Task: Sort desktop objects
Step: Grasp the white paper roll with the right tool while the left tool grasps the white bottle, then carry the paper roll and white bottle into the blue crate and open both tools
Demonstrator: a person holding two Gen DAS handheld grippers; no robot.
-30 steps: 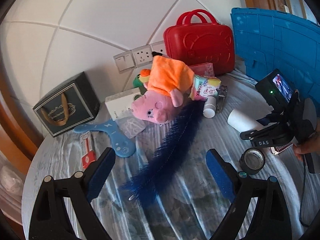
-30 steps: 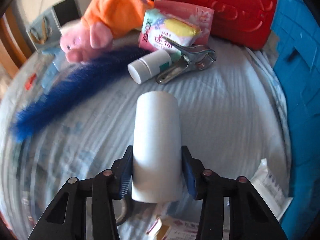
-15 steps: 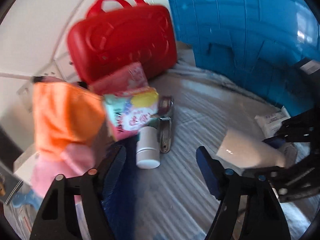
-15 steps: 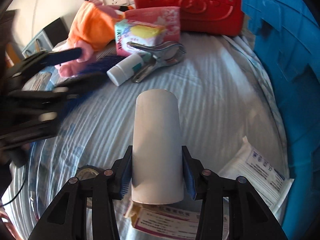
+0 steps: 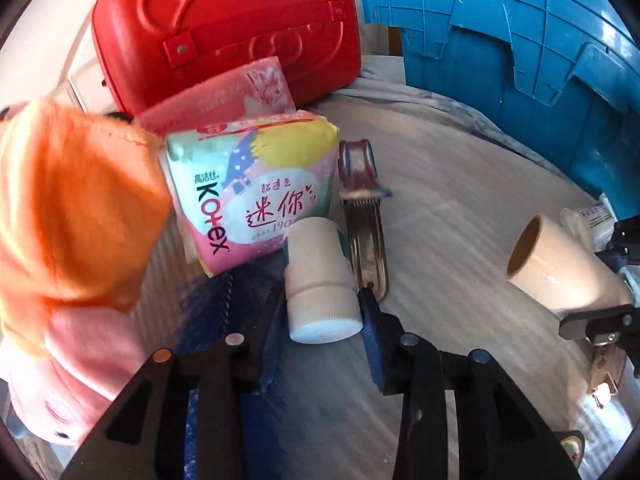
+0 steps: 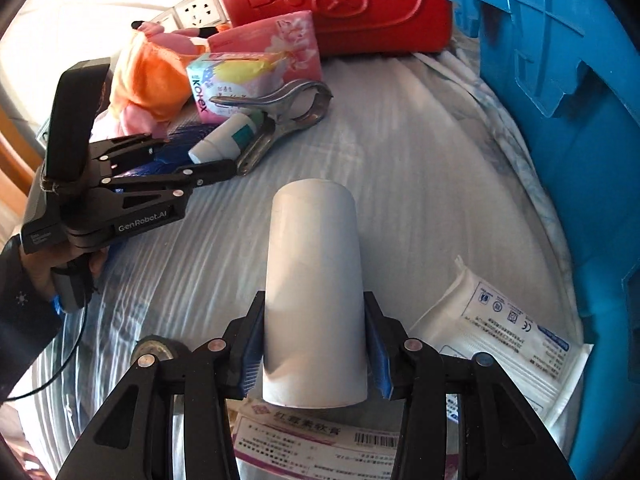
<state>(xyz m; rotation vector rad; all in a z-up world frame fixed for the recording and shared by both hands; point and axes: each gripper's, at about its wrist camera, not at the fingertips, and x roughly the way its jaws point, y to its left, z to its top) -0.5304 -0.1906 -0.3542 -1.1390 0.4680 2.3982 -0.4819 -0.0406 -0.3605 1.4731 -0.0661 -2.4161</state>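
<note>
A home bedroom: striped pale bedsheet (image 6: pixel 420 152), pink plush pig toy in orange dress (image 5: pixel 72 216), white wall sockets (image 6: pixel 196 10).

case (image 5: pixel 224 28): I see glossy red
bin (image 5: pixel 520 60): blue
plush (image 5: pixel 72 216): orange over pink
bottle (image 5: pixel 320 280): white
roll (image 6: pixel 316 296): plain white
cloth (image 6: pixel 420 168): pale grey, striped

Open striped cloth (image 6: pixel 400 168) lies between the metal clamp (image 6: pixel 280 116) and the blue crate (image 6: pixel 560 100), wide enough for a gripper to pass. The left is crowded: a plush toy (image 5: pixel 72 220), Kotex pack (image 5: pixel 256 196) and red case (image 5: pixel 224 24) stand close together. A white packet (image 6: pixel 500 324) blocks the near right corner.
</note>
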